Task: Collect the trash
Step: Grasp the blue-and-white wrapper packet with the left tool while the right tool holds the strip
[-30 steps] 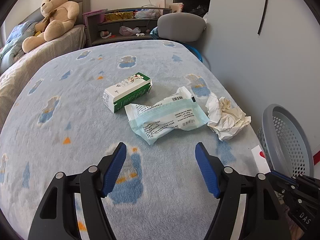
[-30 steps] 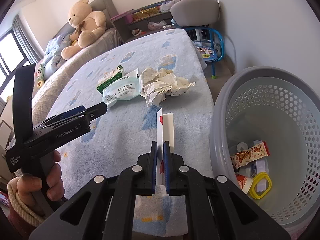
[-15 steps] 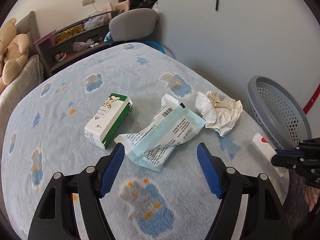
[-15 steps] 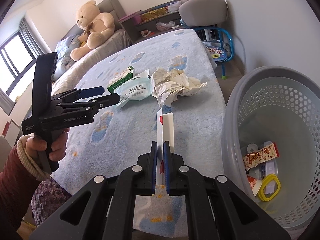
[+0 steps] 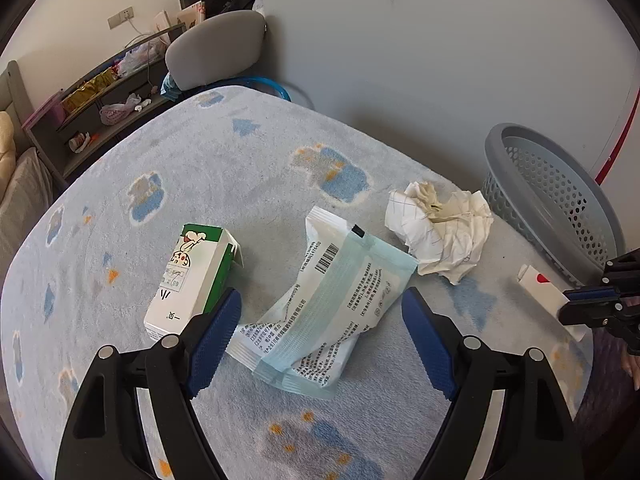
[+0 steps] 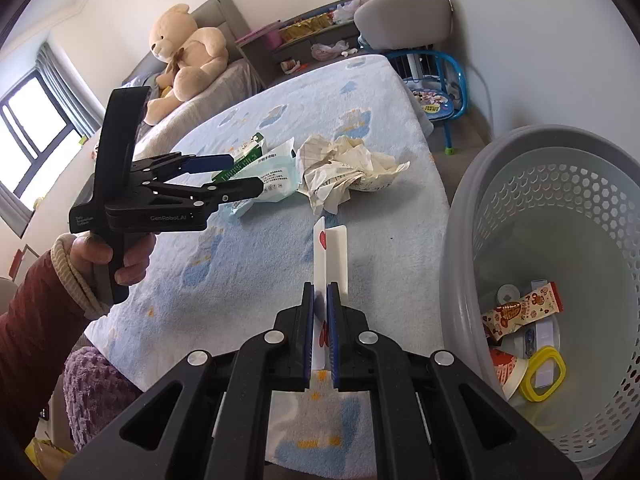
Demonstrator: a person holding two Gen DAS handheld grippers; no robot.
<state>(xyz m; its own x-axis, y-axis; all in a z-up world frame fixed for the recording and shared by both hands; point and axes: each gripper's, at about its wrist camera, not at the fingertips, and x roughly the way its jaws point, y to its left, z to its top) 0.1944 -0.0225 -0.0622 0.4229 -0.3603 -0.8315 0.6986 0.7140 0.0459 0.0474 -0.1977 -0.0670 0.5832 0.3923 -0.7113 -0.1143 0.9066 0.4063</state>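
My left gripper point(image 5: 322, 308) is open, its fingers either side of a pale blue wipes packet point(image 5: 320, 312) lying on the blue patterned blanket point(image 5: 240, 168). A green and white carton point(image 5: 192, 276) lies just left of it and crumpled paper point(image 5: 440, 232) to its right. My right gripper point(image 6: 320, 312) is shut on a flat white box with a red mark point(image 6: 330, 256), held above the blanket's edge beside the grey basket point(image 6: 460, 280). The left gripper point(image 6: 244, 174) also shows in the right wrist view, over the packet point(image 6: 276, 180).
The basket holds several wrappers and a yellow ring point(image 6: 544, 372). A grey chair point(image 5: 216, 52) and shelves point(image 5: 100, 96) stand beyond the table. A teddy bear point(image 6: 188, 52) sits on a bed. A small blue chair point(image 6: 436, 80) stands by the wall.
My left gripper has moved forward and down over the wipes packet, which now lies between its fingers. My right gripper still holds the white box beside the basket.
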